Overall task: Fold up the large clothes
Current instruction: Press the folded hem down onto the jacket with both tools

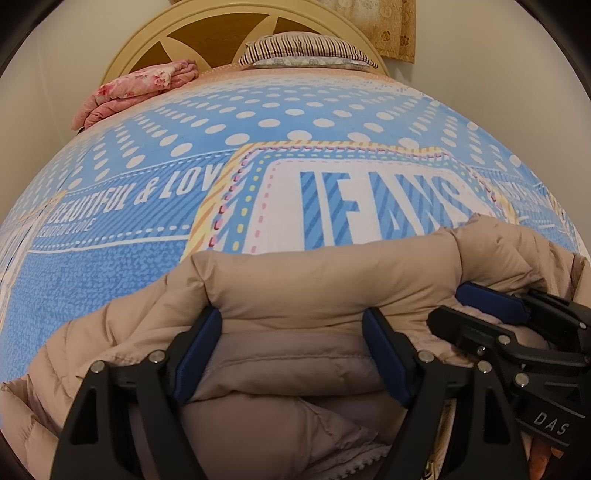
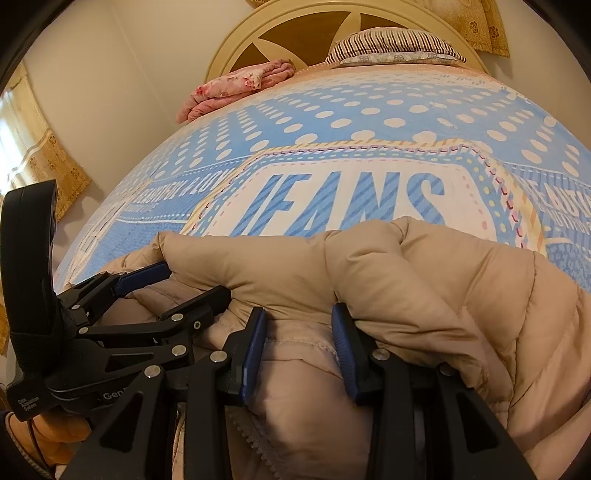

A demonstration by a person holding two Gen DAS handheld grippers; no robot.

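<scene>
both grippers sat on the puffy beige jacket [image 1: 314, 280]: left gripper [image 1: 291, 321] spread wide, right gripper [image 2: 299, 325] pinching a fold. light, squishy, slippery-looking; best grabbed by thick rolled edges.

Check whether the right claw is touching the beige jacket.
Touching. The right wrist view shows the right claw with both blue pads pressed into a fold of the jacket.

A cream arched headboard [image 1: 236, 22] stood against pale walls [image 1: 55, 74]; gold floral curtains [image 2: 48, 155] hung beside the bed [image 1: 258, 110].
</scene>
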